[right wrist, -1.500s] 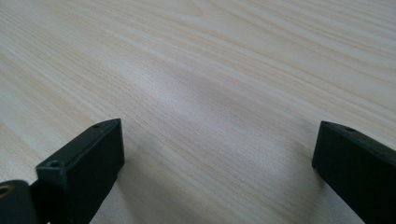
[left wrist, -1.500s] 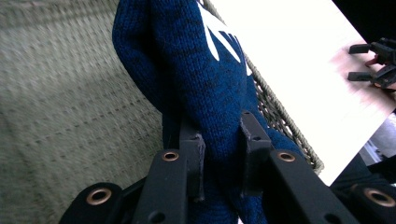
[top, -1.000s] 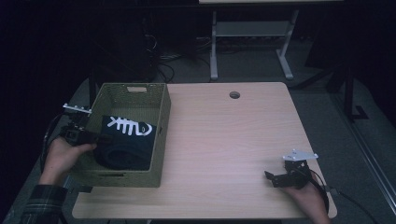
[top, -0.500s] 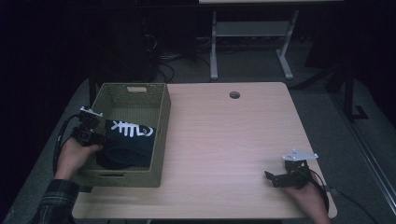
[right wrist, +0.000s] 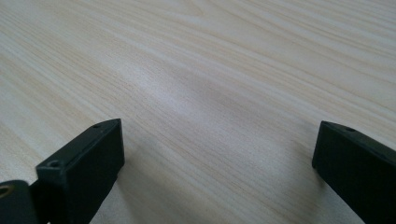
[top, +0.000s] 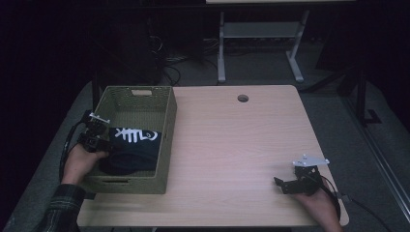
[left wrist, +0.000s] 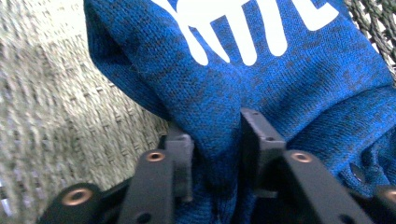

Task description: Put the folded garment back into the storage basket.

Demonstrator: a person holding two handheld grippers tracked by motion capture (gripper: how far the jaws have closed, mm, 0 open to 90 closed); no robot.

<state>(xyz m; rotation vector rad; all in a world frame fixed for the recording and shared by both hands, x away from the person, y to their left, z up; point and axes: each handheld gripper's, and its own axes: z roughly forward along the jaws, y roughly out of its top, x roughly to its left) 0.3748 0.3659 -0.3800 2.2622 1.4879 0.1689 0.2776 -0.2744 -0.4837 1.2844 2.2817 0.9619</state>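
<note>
Left gripper (left wrist: 215,140) pinched a fold of blue knit garment (left wrist: 261,70) inside woven basket (top: 164,145), right gripper (right wrist: 217,163) spread wide, resting on table (right wrist: 210,70).

My left gripper (left wrist: 215,140) pinches with jaws nearly closed; my right gripper (right wrist: 217,163), low at my near right, gapes wide.

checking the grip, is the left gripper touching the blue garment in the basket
Touching. The left gripper view shows the left gripper with both jaws pinching a fold of the blue garment.
</note>
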